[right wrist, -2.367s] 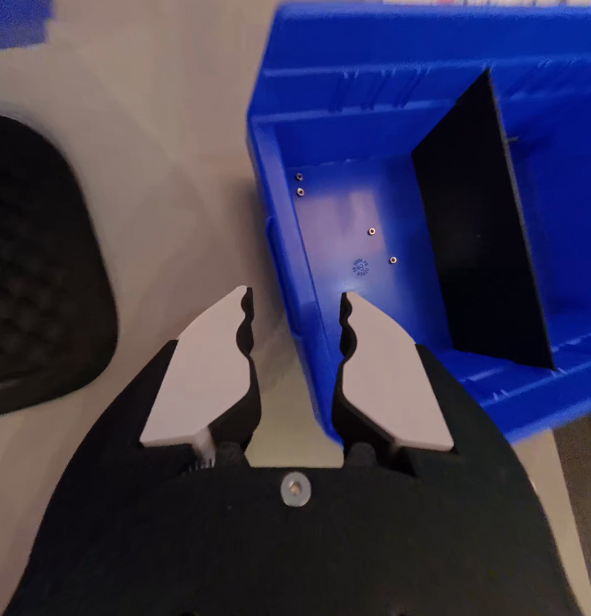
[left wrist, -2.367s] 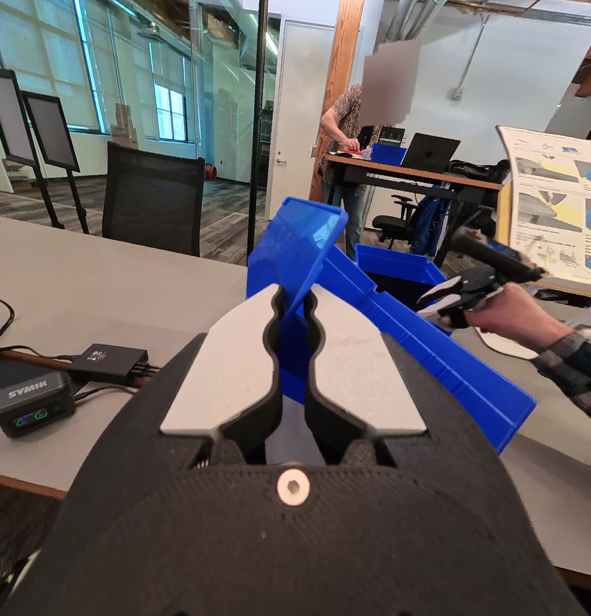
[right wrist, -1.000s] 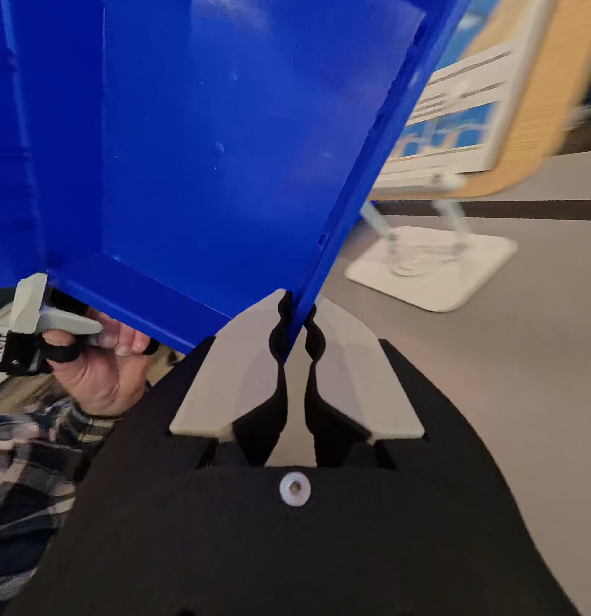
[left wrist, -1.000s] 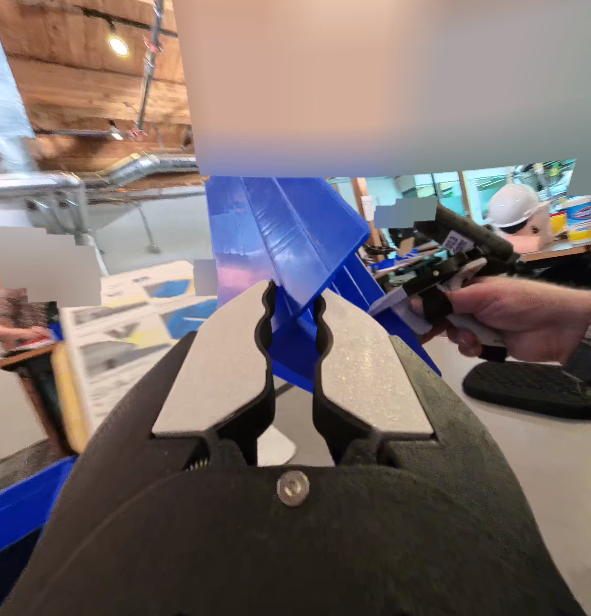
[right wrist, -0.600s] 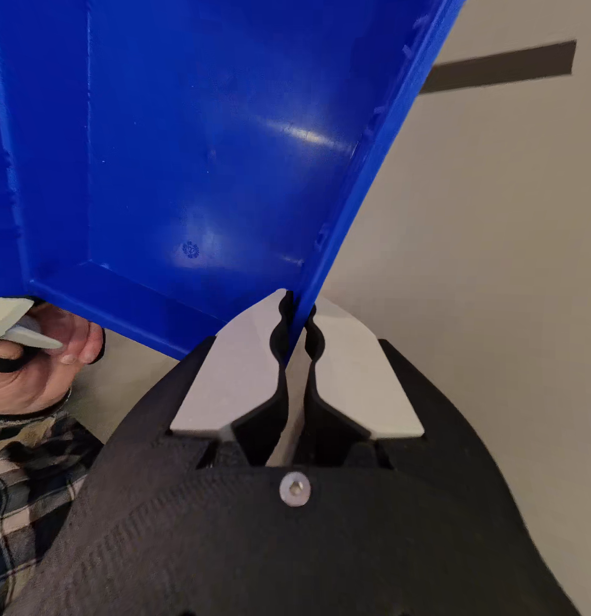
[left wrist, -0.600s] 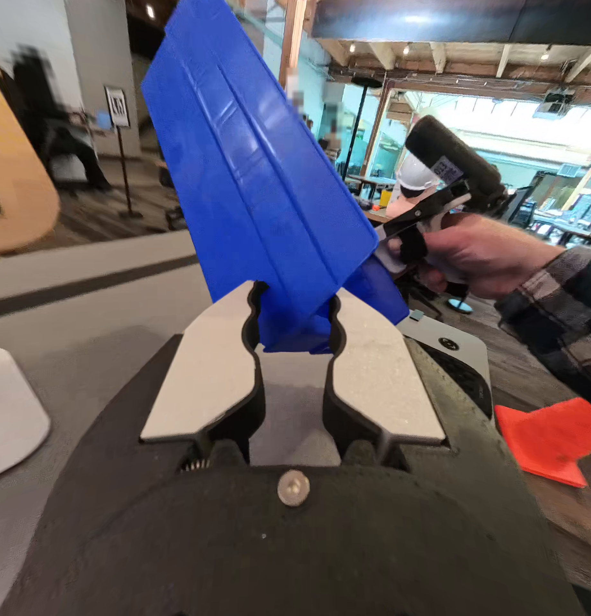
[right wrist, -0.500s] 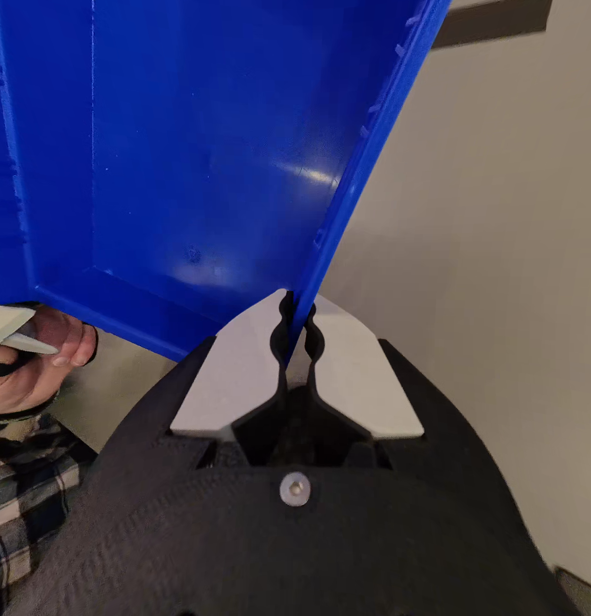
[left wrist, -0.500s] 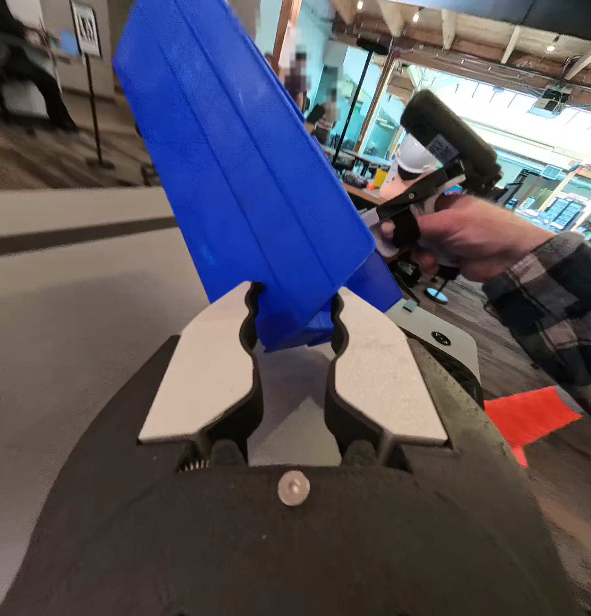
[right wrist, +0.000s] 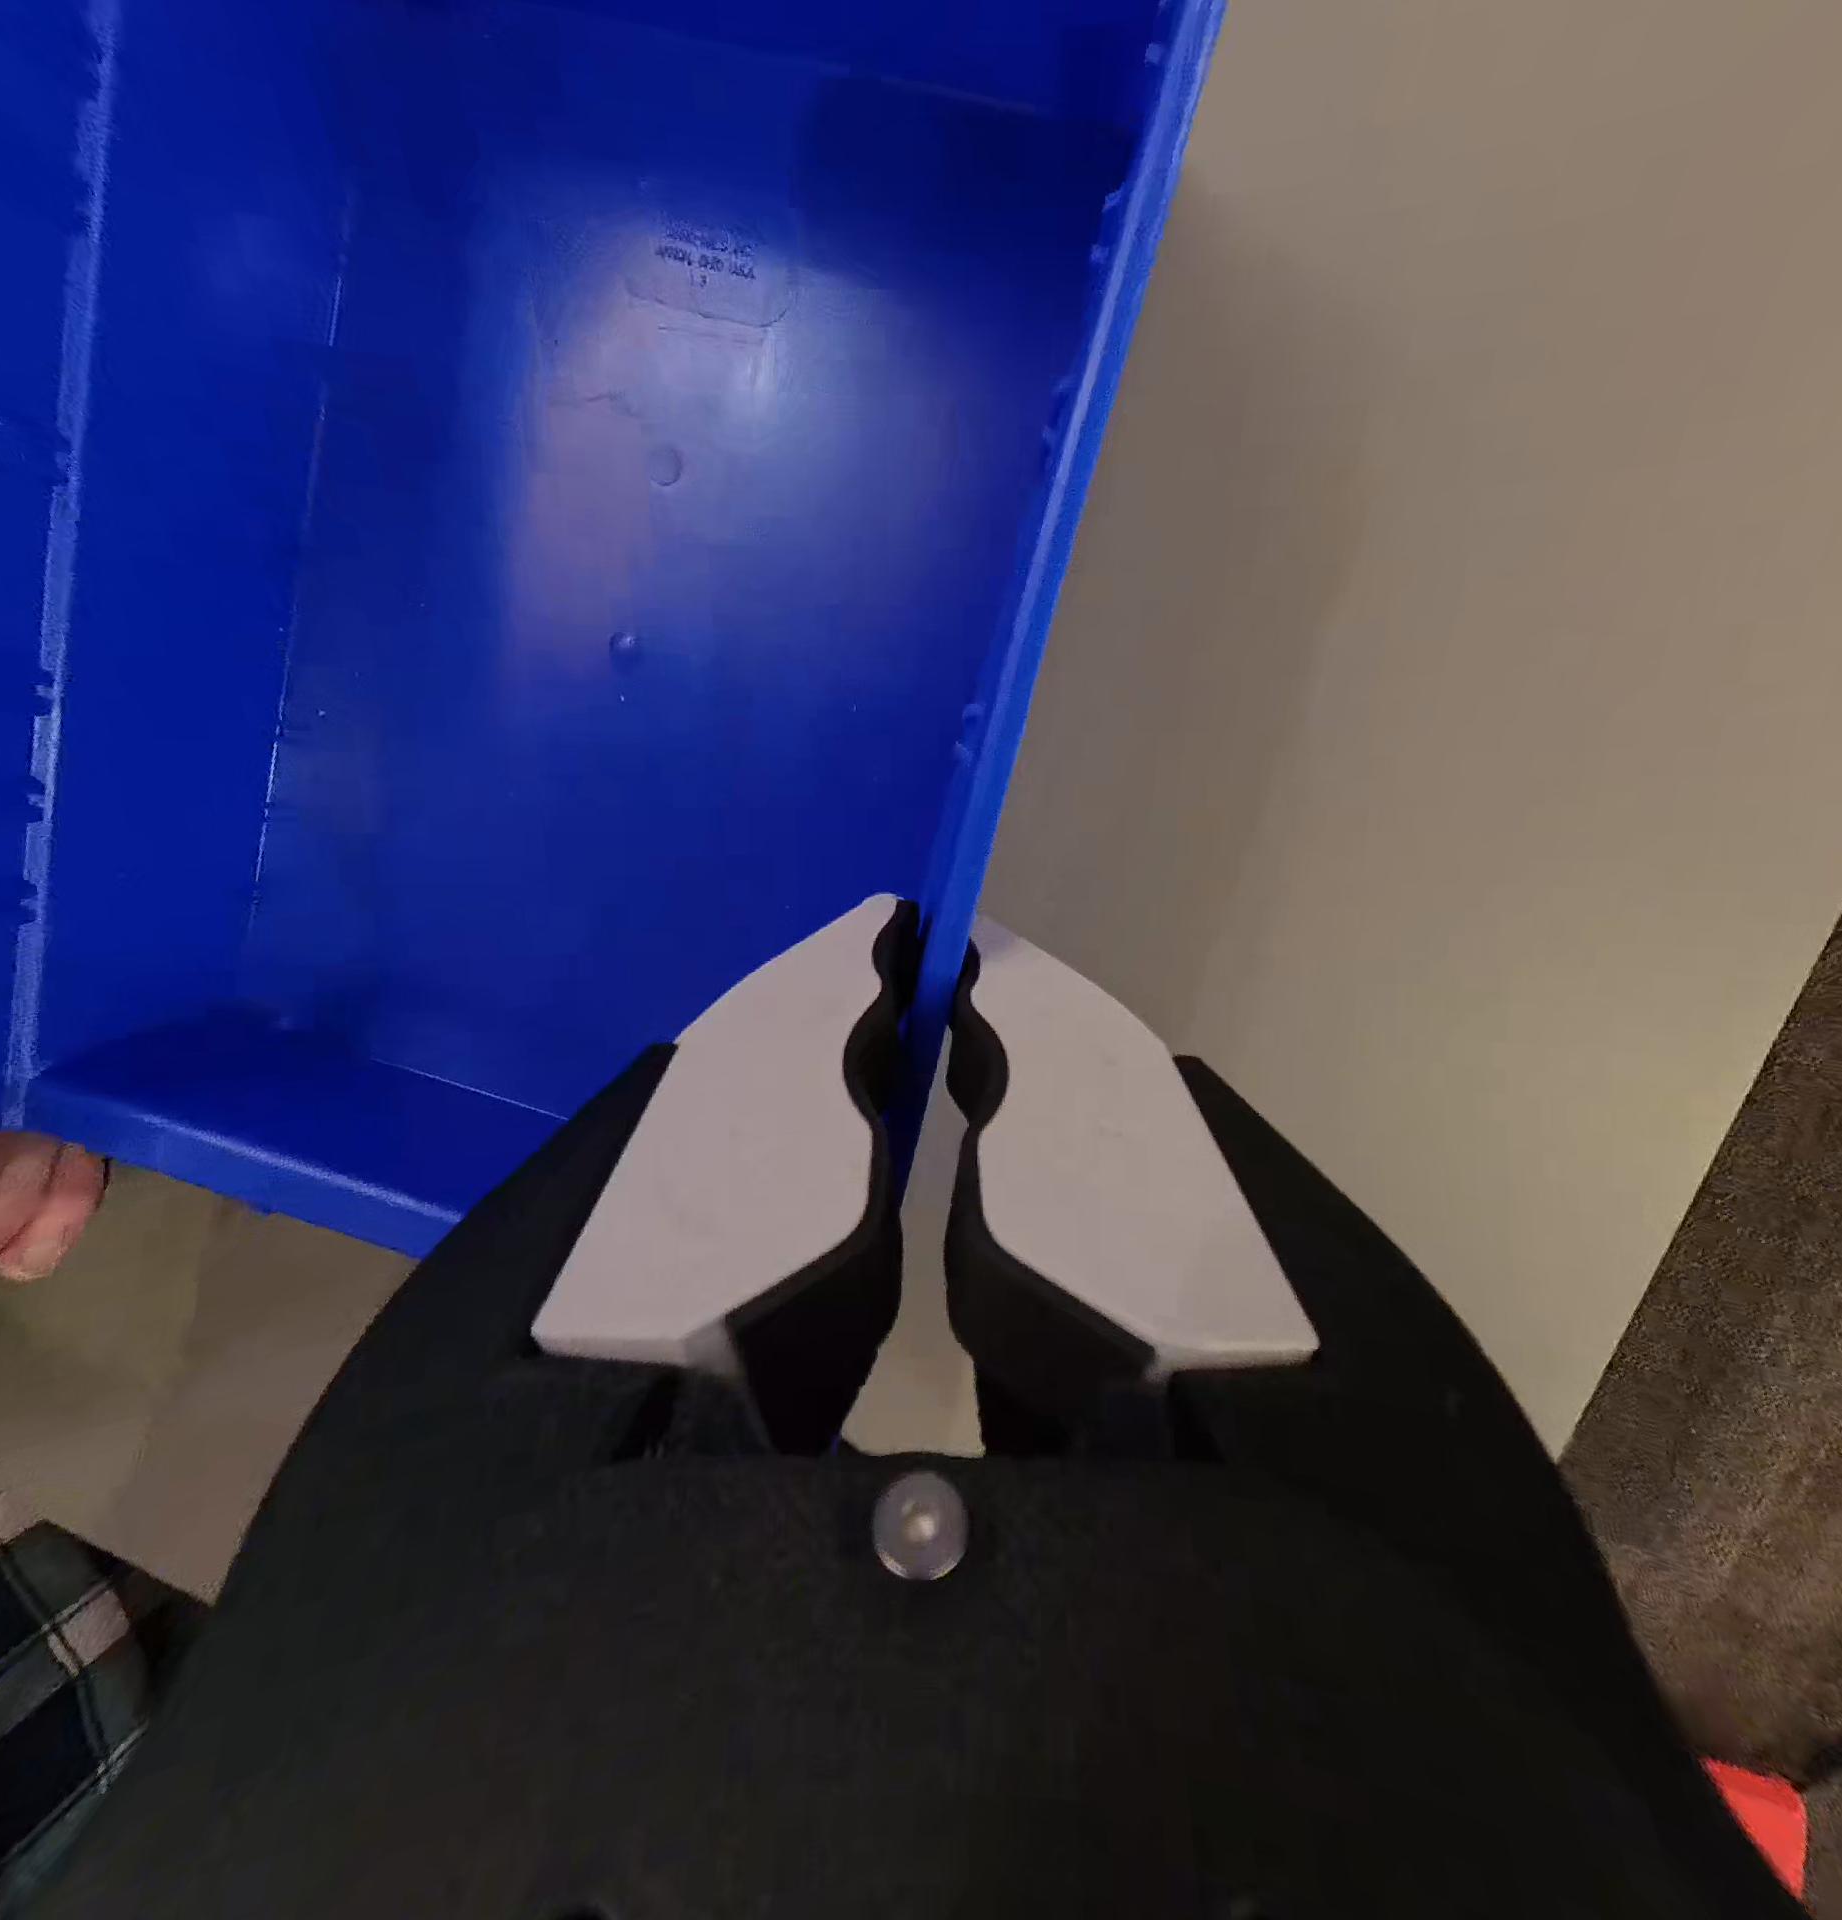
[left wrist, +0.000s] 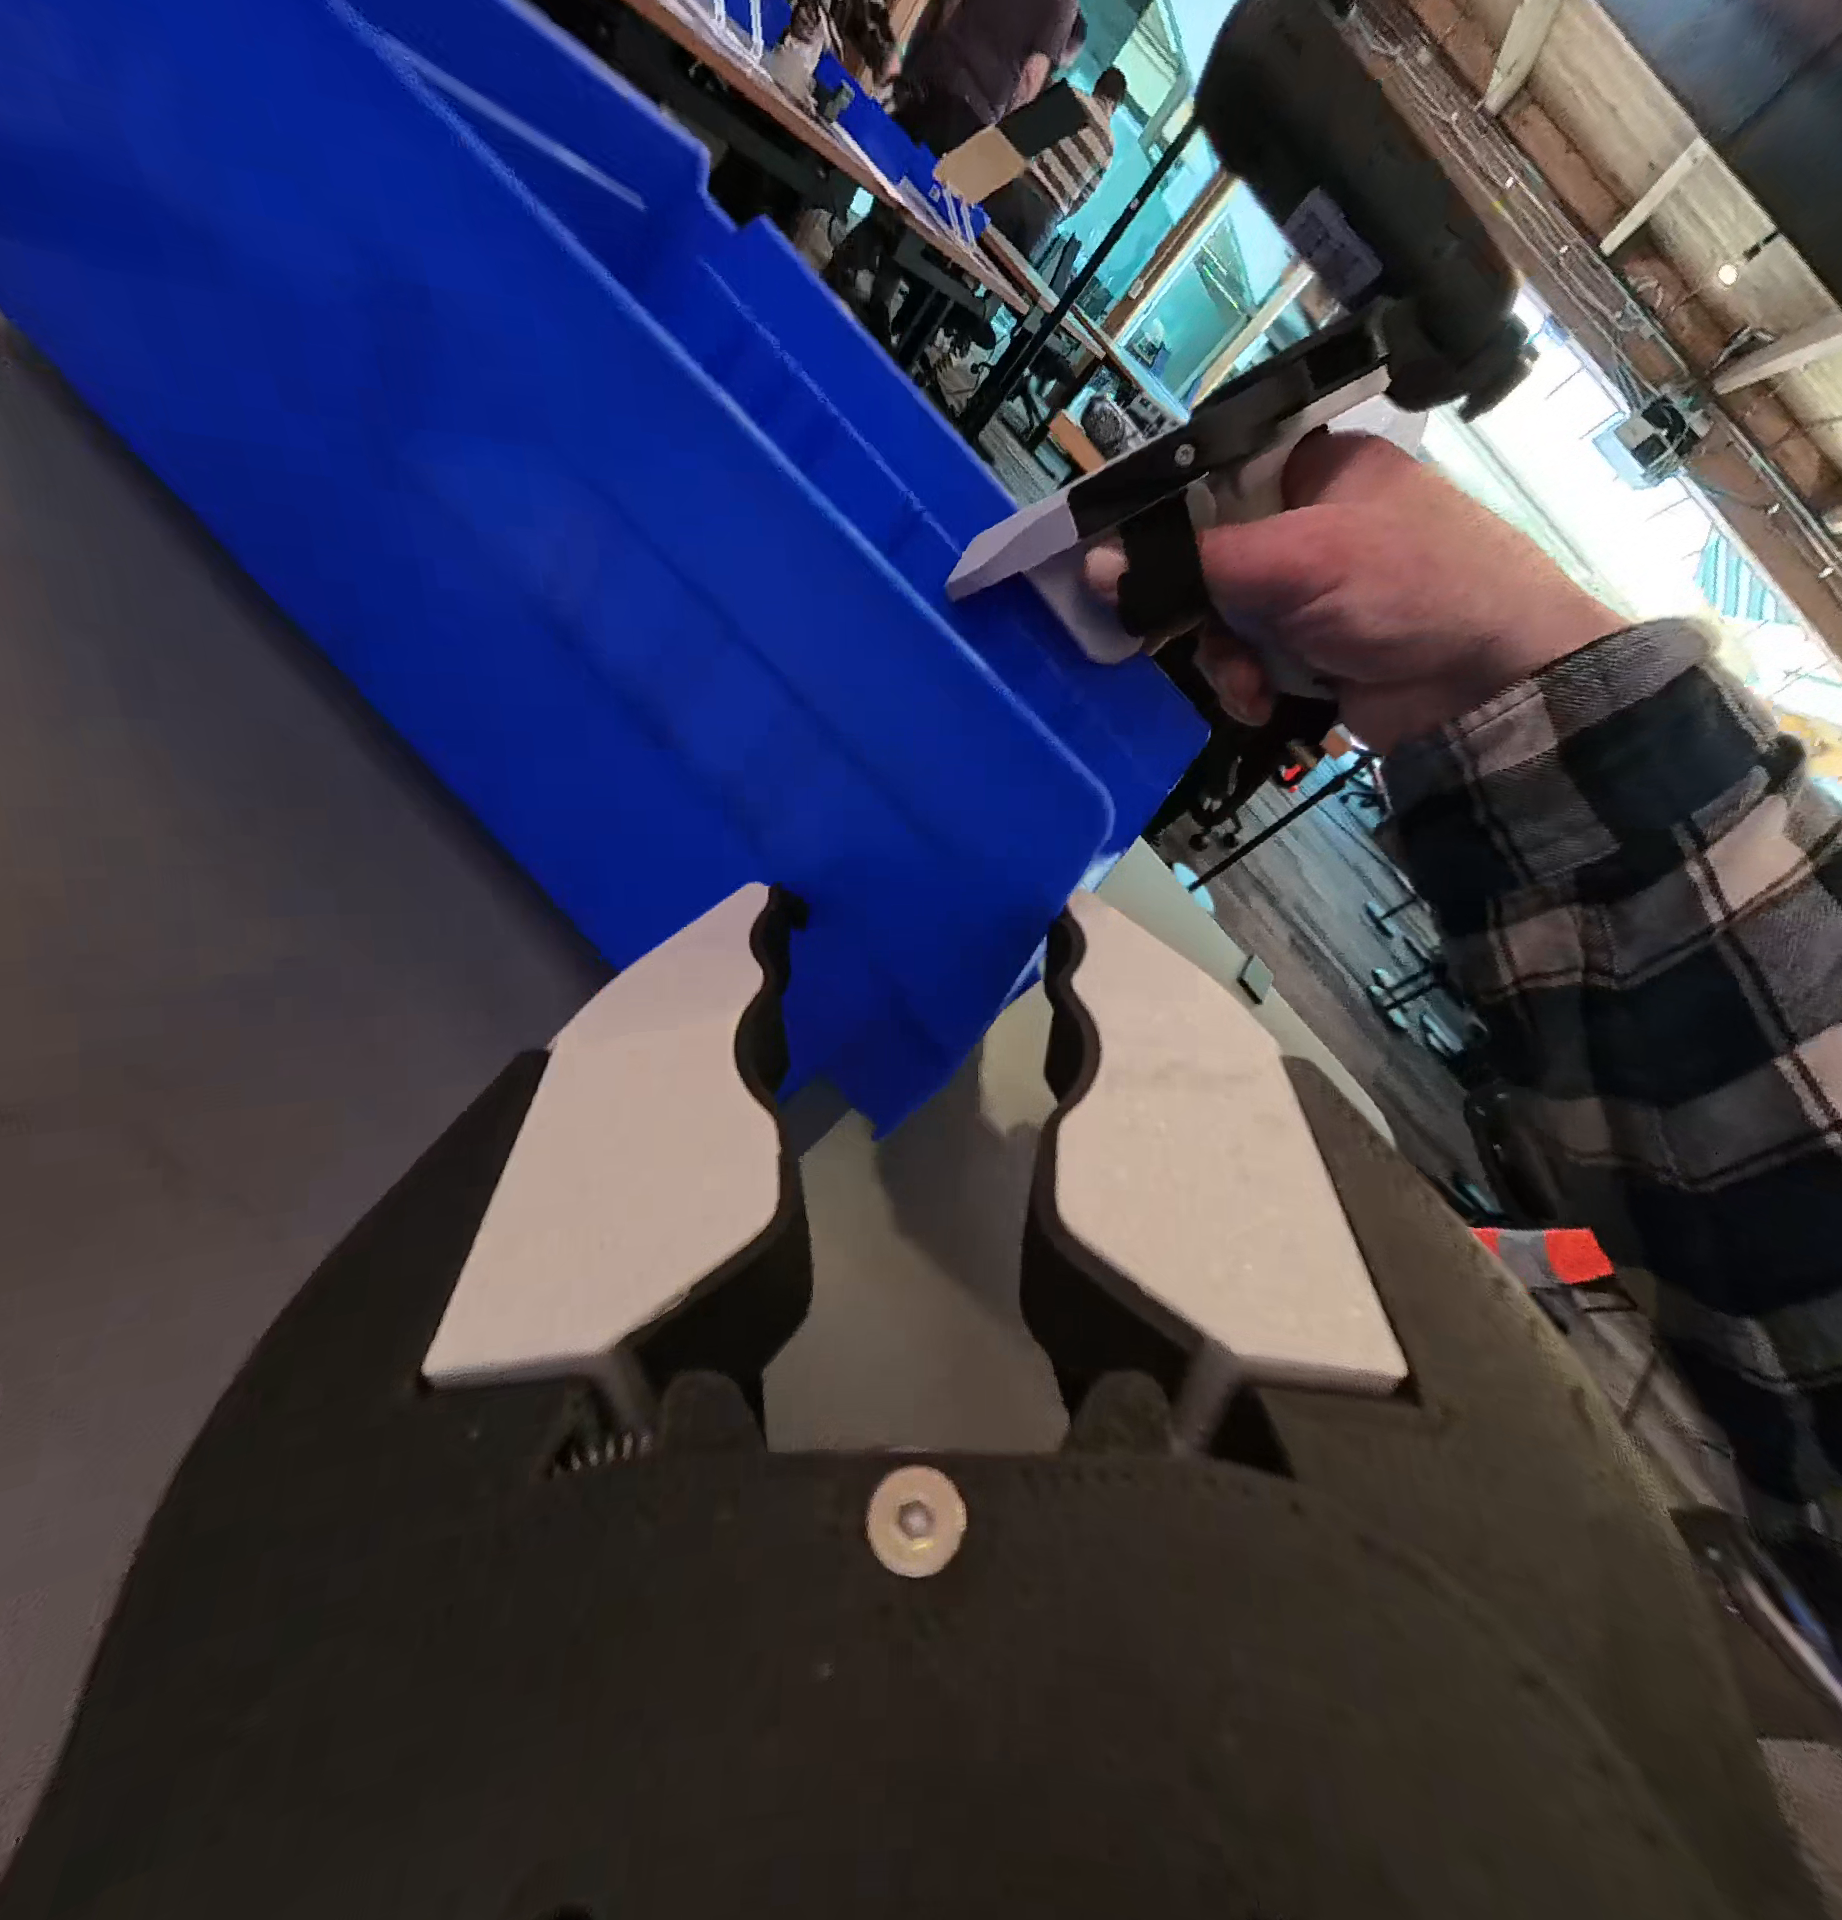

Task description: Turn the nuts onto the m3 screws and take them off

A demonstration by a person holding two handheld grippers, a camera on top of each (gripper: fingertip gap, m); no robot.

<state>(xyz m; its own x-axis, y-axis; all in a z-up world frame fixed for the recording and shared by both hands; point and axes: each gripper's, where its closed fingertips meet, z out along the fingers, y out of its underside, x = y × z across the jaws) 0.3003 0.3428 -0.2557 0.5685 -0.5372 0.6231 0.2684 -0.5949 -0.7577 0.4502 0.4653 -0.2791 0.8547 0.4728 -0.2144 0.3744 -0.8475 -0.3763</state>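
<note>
**Blue bin gripped at one wall, loose between the other jaws**

Table [right wrist: 1468, 623], a pale grey flat surface, fills the ground under and around everything; a large blue moulded plastic storage bin [left wrist: 543, 488] is the landmark, lying over it with its open inside turned toward the right wrist view. Beyond the bin's far end stand long wooden desks with people beside them, blurred by distance. Right of the bin, a hand [left wrist: 1353, 582] in a black-and-white checked sleeve grips the handle of the right gripper [right wrist: 932, 935]. That gripper's 2 fingers are nearly closed, and both black pads press on the bin's thin side wall, one on the inside face and one on the outside. At the bin's near corner sits the left gripper [left wrist: 912, 935], its 2 grey fingers [left wrist: 636, 1164] spread wide. The bin's corner pokes in between them; the left pad lies at the blue plastic, while pale table shows between the corner and the right pad, so the corner is not clamped. Below the bin's right side, at the table's edge, lies a small orange-red patch [left wrist: 1540, 1252].
</note>
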